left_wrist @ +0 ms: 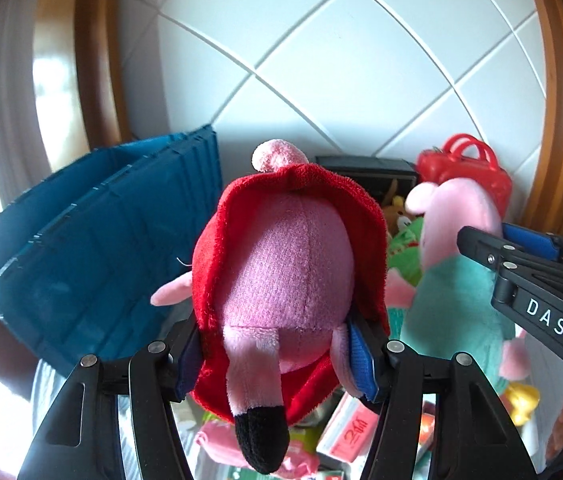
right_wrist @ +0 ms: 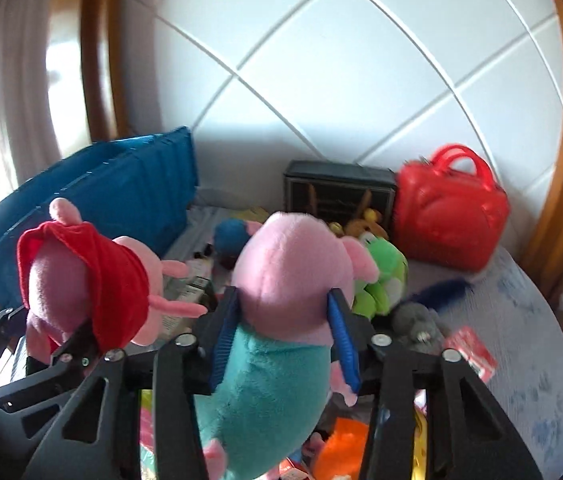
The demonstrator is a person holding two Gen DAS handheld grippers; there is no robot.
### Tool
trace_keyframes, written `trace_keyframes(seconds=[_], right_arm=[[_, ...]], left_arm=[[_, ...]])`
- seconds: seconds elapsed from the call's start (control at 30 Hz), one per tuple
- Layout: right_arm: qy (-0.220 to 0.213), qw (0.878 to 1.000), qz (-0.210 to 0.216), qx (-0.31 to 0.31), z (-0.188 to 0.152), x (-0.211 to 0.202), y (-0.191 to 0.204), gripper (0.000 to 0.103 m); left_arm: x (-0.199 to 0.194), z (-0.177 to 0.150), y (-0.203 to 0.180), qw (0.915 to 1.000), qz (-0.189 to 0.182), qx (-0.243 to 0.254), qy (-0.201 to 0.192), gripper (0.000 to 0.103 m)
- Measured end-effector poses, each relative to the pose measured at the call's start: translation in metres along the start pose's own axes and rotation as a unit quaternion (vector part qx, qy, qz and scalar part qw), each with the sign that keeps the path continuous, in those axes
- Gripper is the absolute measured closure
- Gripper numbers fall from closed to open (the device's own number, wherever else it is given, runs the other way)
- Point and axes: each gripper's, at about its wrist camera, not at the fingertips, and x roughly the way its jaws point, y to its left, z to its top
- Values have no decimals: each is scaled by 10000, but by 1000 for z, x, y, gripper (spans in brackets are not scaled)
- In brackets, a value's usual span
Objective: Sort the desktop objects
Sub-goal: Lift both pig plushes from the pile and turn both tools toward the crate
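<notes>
The white letters "DAS" are printed on the black arm of the right gripper (left_wrist: 497, 240), as seen from the left wrist view. Red markings are carried by a white packet (left_wrist: 347, 428) lower down, but they cannot be read.

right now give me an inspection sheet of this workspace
surface: pale blue-grey printed cloth, largely covered.
job's things: pink plush pig in red dress and pink plush pig in teal dress, both lifted.
clutter: green plush toy, red plastic handbag, black box, grey furry toy, packets.
grippers: left tool shut on red-dress pig; right tool shut on teal-dress pig.
cables: nothing seen.
surroundings: blue plastic crate, white panelled wall, wooden frame.
</notes>
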Motion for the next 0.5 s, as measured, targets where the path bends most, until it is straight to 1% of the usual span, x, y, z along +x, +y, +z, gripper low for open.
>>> trace_keyframes(seconds=[0.03, 0.07, 0.17, 0.23, 0.3, 0.37, 0.4, 0.43, 0.47, 0.5], right_arm=[[-49, 10000, 62, -58, 3, -3, 4, 85], [-11, 9999, 119, -108, 7, -2, 7, 85], [419, 9984, 389, -26, 7, 15, 5, 85], [784, 9961, 399, 1, -6, 31, 1, 85], [1128, 9921, 526, 171, -24, 44, -4, 85], [1255, 9901, 484, 403, -39, 51, -12, 85], [1258, 9901, 394, 489, -44, 50, -15, 84], [1271, 9896, 340, 590, -48, 50, -19, 81], [1300, 9883, 370, 702, -53, 51, -22, 70], [1317, 9876, 384, 765, -56, 53, -25, 47]], left_arm=[[-3, 0, 1, 10000, 66, -29, -19, 43], [-4, 0, 2, 9999, 129, -63, -13, 43], [-1, -5, 6, 9995, 266, -167, 100, 43], [6, -16, 9, 9987, 323, -259, 309, 43], [14, -28, 10, 9975, 352, -313, 523, 43], [23, -40, 9, 9960, 367, -335, 736, 43], [28, -47, 8, 9953, 357, -317, 839, 43], [34, -53, 7, 9946, 334, -305, 935, 43], [39, -59, 6, 9937, 298, -309, 1035, 43], [44, -65, 4, 9928, 243, -323, 1130, 43]])
